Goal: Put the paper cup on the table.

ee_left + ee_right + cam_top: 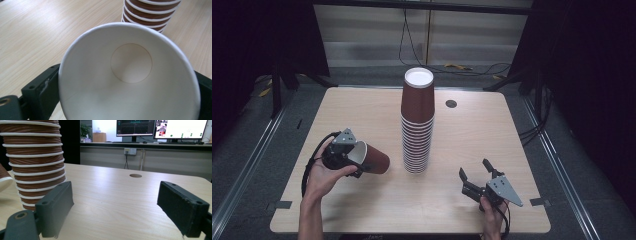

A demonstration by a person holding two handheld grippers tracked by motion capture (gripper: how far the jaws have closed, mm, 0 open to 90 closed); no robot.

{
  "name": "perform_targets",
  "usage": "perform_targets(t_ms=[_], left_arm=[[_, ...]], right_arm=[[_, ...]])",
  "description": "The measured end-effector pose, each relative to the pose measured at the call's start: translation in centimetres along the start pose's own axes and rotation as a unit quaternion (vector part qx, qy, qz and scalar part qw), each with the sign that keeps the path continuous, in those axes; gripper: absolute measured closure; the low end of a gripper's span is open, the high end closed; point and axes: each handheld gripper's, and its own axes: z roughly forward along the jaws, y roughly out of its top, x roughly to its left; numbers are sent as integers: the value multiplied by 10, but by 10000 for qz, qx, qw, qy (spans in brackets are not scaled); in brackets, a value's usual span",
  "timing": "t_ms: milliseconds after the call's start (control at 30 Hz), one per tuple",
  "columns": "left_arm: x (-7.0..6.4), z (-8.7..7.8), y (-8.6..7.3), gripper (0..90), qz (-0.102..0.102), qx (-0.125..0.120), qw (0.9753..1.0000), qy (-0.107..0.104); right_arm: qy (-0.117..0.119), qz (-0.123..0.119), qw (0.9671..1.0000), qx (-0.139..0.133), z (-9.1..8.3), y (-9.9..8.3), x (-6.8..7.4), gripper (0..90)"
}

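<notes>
The left gripper (343,156) clamps one brown paper cup (371,158) on its side, just left of the tall cup stack (417,125) on the tabletop (472,135). The right gripper (476,176) waits with jaws apart, holding nothing. That single cup seems the only one separated; the rest remain stacked.
</notes>
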Motion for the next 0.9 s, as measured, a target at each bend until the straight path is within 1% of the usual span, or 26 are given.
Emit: perform_targets(t_ms=[33,67,167,200,267,333,367,467,500,567,600,633,700,733,767,800,833,867,900], left_arm=[[2,1,2,38,75,90,9999,11],[3,2,3,38,80,148,9999,12],[5,6,8,37,72,397,9991,133],[6,6,10,36,120,477,9987,161],[8,7,12,36,121,498,9985,179],[12,7,14,35,128,600,9978,260],[12,7,14,35,94,591,9978,281],[16,7,16,34,96,667,9972,311],[17,7,17,33,66,706,9971,293],[17,7,18,33,95,750,9966,332],[17,8,20,33,114,835,9957,395],[18,8,24,33,212,1024,9935,459],[18,9,27,33,230,1088,9926,487],[19,9,28,32,277,1147,9919,477],[20,10,29,32,288,1178,9912,534],[20,12,31,33,318,1267,9898,561],[21,13,31,32,360,1336,9890,527],[21,15,31,32,322,1303,9894,547],[22,16,32,32,343,1394,9880,573]], right_arm=[[21,12,10000,-29,0,0,0,128],[48,12,10000,-51,-1,0,-1,127],[106,16,9998,-149,-3,-1,-1,128],[138,35,9997,-180,-4,-2,-1,128],[169,33,9997,-188,-4,-2,-2,132],[187,32,9997,-182,-4,-2,-2,134],[189,33,9996,-184,-4,-2,-2,135],[192,49,9996,-180,-4,-2,-2,137],[190,41,9997,-179,-4,-2,-2,137],[191,34,9996,-183,-4,-2,-2,138],[190,40,9997,-177,-4,-2,-2,138],[190,42,9997,-176,-4,-2,-2,138],[188,42,9997,-175,-4,-2,-2,138],[188,43,9997,-174,-4,-2,-2,138],[188,41,9997,-174,-4,-2,-2,139],[188,42,9997,-173,-4,-2,-2,139],[187,42,9997,-170,-4,-2,-2,139],[186,42,9997,-170,-4,-2,-2,140],[186,41,9997,-171,-4,-2,-2,140]])
